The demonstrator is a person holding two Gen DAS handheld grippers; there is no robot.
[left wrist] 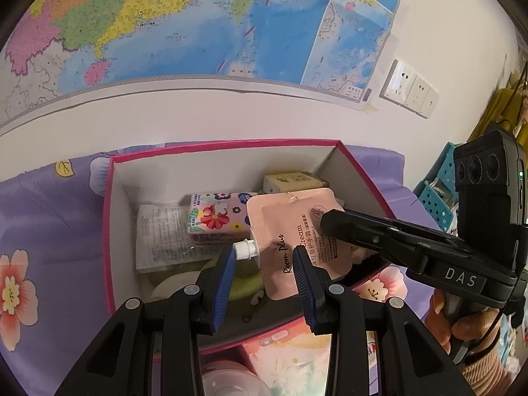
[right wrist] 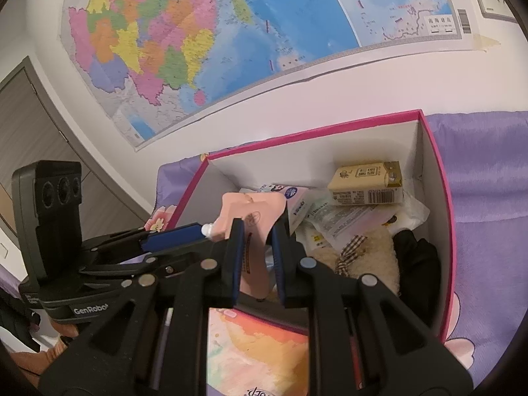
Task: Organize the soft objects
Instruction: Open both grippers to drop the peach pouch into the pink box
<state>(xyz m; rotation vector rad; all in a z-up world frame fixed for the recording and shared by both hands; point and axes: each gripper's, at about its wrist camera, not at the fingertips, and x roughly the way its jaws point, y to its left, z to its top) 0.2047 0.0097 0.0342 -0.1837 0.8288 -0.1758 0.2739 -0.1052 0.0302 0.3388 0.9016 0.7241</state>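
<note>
A pink hand-cream pouch (left wrist: pixel 290 234) with a white cap (left wrist: pixel 243 250) hangs over the pink-rimmed box (left wrist: pixel 109 204). My right gripper (right wrist: pixel 256 254) is shut on the pouch (right wrist: pixel 254 221) and holds it above the box (right wrist: pixel 442 178); it shows in the left wrist view (left wrist: pixel 325 219) coming in from the right. My left gripper (left wrist: pixel 264 264) is open, its blue pads on either side of the pouch's lower left part by the cap. It shows in the right wrist view (right wrist: pixel 184 236) touching the cap (right wrist: pixel 208 229).
In the box lie a floral tissue pack (left wrist: pixel 214 217), a clear packet (left wrist: pixel 158 237), a beige carton (right wrist: pixel 366 181), a fuzzy toy (right wrist: pixel 373 257) and dark cloth (right wrist: pixel 419 257). A purple floral sheet (left wrist: pixel 49 231) lies under the box. A map (left wrist: pixel 165 26) covers the wall behind.
</note>
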